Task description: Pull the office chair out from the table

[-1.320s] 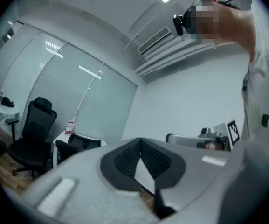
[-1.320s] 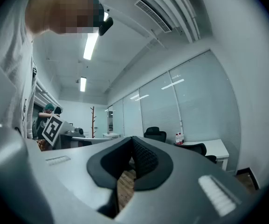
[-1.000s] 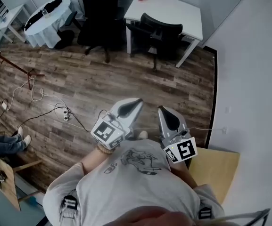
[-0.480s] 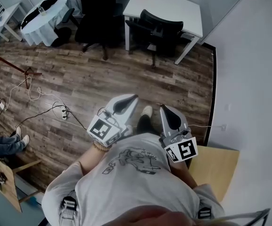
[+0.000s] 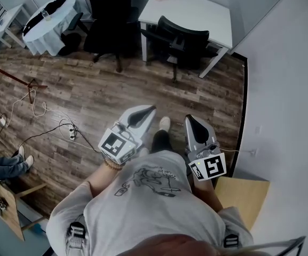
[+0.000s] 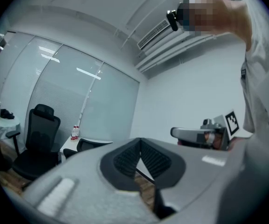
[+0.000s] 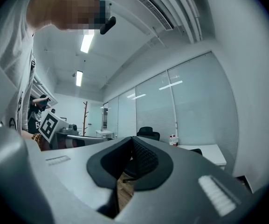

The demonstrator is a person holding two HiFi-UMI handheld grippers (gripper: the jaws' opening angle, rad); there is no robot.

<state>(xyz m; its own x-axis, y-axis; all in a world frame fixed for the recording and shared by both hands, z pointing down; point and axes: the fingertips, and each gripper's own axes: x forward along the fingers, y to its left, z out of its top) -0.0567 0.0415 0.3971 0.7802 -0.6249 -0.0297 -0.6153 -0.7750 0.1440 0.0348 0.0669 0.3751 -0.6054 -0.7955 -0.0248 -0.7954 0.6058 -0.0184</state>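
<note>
Both tools now stand nearer the surface (image 5: 196, 9) than a second ago, and your shoe (image 5: 165, 123) has stepped in between them. The left tool (image 5: 147, 110) and right tool (image 5: 191, 119) remain clenched and empty. The office chair (image 5: 183, 36) sits tucked against the surface, well ahead of both tool tips. The approach appears under way, with no contact yet. Unclench a tool before reaching the backrest.

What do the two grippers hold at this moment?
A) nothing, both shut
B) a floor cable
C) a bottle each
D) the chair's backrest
A: the left gripper and right gripper show jaws together with nothing between, well short of the office chair at the table.
</note>
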